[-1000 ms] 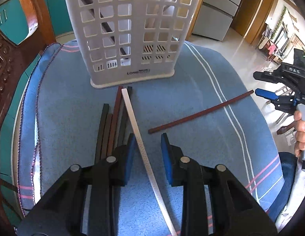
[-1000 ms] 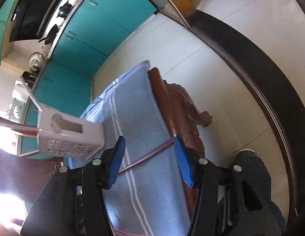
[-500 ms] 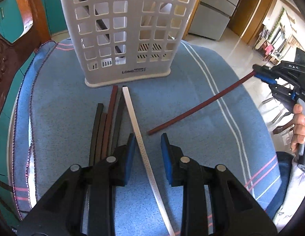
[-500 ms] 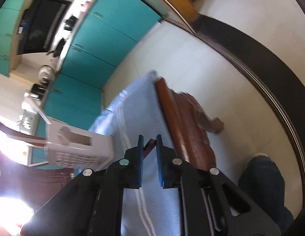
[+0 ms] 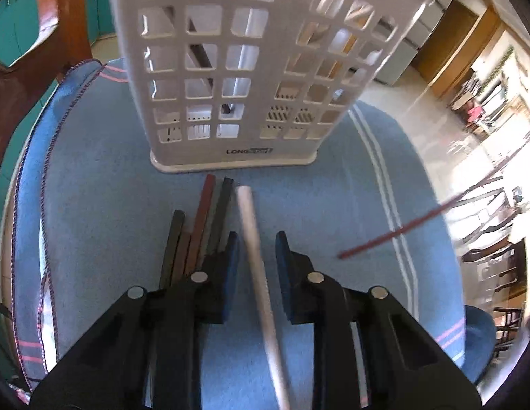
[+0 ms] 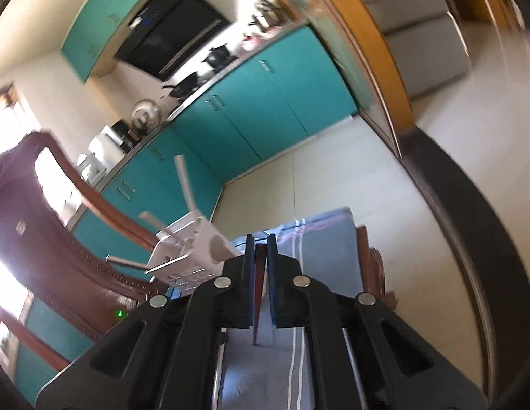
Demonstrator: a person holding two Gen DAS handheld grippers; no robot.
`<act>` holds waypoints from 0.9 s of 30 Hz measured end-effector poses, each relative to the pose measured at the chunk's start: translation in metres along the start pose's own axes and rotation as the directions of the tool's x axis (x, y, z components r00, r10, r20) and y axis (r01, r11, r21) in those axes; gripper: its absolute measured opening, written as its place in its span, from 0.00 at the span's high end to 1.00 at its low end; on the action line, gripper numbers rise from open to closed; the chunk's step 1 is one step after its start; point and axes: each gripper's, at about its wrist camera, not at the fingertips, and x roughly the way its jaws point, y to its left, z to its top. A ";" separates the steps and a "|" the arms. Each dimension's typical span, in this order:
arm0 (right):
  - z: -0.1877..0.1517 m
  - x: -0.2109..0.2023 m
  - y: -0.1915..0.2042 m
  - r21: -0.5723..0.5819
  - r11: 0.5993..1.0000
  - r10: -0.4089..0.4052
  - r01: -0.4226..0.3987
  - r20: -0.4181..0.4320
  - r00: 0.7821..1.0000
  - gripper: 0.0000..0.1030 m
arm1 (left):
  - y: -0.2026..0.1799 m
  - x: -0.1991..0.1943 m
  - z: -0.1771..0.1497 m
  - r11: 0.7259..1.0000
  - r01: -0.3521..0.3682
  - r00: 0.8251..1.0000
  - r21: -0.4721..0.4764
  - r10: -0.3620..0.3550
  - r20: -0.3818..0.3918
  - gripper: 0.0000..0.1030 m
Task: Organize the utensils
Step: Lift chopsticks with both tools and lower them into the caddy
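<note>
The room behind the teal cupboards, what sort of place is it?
Most likely a home kitchen and dining area. Teal cupboards run under a counter with pots on it, a carved wooden chair stands by, and a white utensil basket sits on a blue cloth.

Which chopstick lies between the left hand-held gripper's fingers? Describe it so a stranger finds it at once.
Start at the tall white plastic lattice basket standing on the blue striped cloth. Just in front of its base lies a row of square chopsticks. The one wanted is the long white chopstick at the row's right edge, running between the open left hand-held gripper; its neighbours, the dark brown and reddish chopsticks, are darker.
</note>
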 end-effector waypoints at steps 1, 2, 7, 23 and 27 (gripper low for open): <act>0.000 -0.002 0.005 -0.019 1.000 -0.002 0.002 0.004 1.000 0.93 | -0.003 0.002 0.003 1.000 -0.026 1.000 0.010 0.026 0.007 0.79; 0.001 -0.004 0.013 -0.051 0.999 -0.006 0.007 0.010 1.000 0.93 | -0.005 0.003 0.005 0.999 -0.041 0.999 0.015 0.041 0.009 0.80; 0.003 -0.009 0.041 -0.158 0.987 -0.004 0.009 0.035 0.999 0.93 | -0.010 0.005 0.009 0.999 -0.048 0.999 0.001 0.048 0.021 0.93; 0.009 -0.040 0.074 -0.248 0.964 0.120 -0.096 0.086 0.989 0.93 | -0.007 -0.194 0.002 1.000 -0.021 0.869 0.002 0.017 0.494 0.93; 0.021 -0.048 0.089 -0.282 0.950 0.171 -0.133 0.115 0.979 0.93 | -0.003 -0.262 0.007 0.999 0.029 0.752 -0.019 -0.009 0.660 0.93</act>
